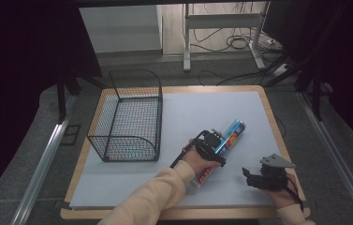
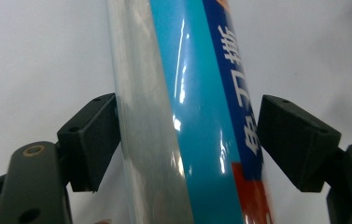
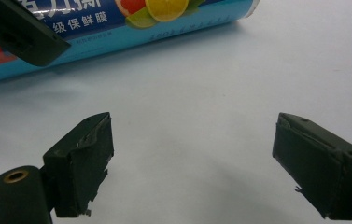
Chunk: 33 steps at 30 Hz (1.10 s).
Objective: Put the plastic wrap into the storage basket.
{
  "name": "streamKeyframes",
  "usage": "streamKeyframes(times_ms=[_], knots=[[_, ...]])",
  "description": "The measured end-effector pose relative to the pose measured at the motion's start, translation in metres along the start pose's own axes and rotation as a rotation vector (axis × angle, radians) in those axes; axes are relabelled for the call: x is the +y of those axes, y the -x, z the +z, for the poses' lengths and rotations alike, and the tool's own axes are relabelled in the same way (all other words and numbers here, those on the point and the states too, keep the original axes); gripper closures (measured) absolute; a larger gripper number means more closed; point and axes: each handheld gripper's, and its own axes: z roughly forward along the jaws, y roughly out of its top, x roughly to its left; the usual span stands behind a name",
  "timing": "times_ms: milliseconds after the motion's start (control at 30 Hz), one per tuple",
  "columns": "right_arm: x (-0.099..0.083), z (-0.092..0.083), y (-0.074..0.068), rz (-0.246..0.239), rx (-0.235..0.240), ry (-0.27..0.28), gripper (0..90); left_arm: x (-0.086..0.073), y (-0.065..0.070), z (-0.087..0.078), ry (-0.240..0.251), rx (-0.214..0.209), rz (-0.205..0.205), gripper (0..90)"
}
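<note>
Nearest me, the right claw (image 1: 253, 174) rests on the white surface (image 1: 183, 112), spread wide with nothing in it. Just past it the left claw (image 1: 218, 140) straddles the roll of cling film (image 2: 183, 140) lying mid-surface. Close up, one pad (image 2: 94, 135) seems to touch it while the other stands clear, so it is not yet gripped. Next: squeeze, then lift toward the wire basket (image 1: 129, 115) farther left.

You face a wooden table (image 1: 265, 104) with a white mat (image 1: 202, 112), grey floor (image 1: 33, 140) around, a desk frame (image 1: 221, 28) and cables (image 1: 239, 43) beyond.
</note>
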Motion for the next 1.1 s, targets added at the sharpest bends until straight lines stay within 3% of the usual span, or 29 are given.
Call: streamKeyframes(times_ms=[67, 267, 400, 533, 633, 833, 1100], knots=[[0.0, 0.0, 0.0, 0.001, -0.001, -0.001, 12.6, 0.002, -0.001, 0.002, -0.014, 0.017, 0.008, 23.2], [0.0, 0.001, 0.001, -0.002, -0.008, -0.006, 12.5, 0.009, -0.001, 0.009, -0.071, 0.014, 0.0, 23.5], [0.0, 0.001, 0.001, -0.005, -0.01, -0.01, 12.6, 0.014, 0.006, 0.016, -0.124, 0.034, 0.04, 24.0], [-0.001, 0.001, 0.001, -0.003, -0.016, -0.015, 12.6, 0.017, 0.009, 0.02, -0.153, 0.032, 0.048, 24.4], [-0.001, 0.001, 0.002, -0.001, -0.017, -0.015, 12.6, 0.018, 0.008, 0.021, -0.159, 0.031, 0.051, 24.2], [-0.001, 0.001, 0.002, -0.001, -0.021, -0.019, 12.6, 0.018, 0.0, 0.019, -0.146, -0.013, -0.002, 28.2], [-0.001, 0.001, 0.002, 0.0, -0.019, -0.015, 12.6, 0.017, -0.004, 0.018, -0.139, -0.036, -0.021, 28.9]])
